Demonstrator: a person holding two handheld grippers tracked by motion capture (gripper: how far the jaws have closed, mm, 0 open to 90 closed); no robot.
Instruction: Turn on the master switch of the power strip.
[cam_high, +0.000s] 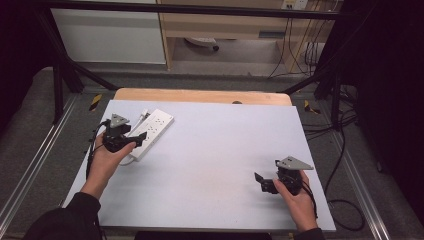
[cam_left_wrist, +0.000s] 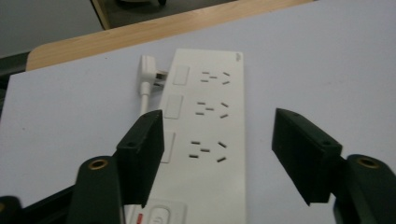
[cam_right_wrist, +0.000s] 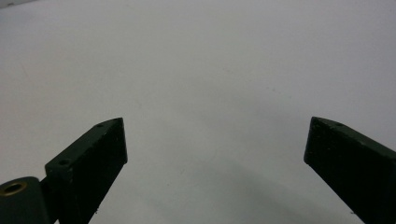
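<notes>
**High view: power strip upper left, both grippers spread wide**

High view has the white power strip (cam_high: 152, 131) lying at an angle in the upper left of the frame, on the pale grey table (cam_high: 215, 150). The left gripper (cam_high: 137, 137) sits right over its near end, held by the left hand (cam_high: 106, 160), which comes up from the bottom left. Over at the lower right of the frame, the right gripper (cam_high: 258, 178) is held by the right hand (cam_high: 297, 197), well apart from the strip, with bare table around it.

Left gripper view gives a good look at the power strip (cam_left_wrist: 210, 135) running up the middle of the frame: three rows of sockets, white rocker switches down its left side, and a button with a red mark at the bottom edge. The left gripper (cam_left_wrist: 217, 149) has its fingers (cam_left_wrist: 142, 154) released and spread wide, one on either side of the strip, not touching it as far as I can see. A white plug (cam_left_wrist: 150, 77) with its cord lies just beside the strip's far left corner, upper left of center.

Right gripper view: the right gripper (cam_right_wrist: 215, 158) has its fingers (cam_right_wrist: 93, 163) released too, wide apart over plain table (cam_right_wrist: 210, 70).
</notes>
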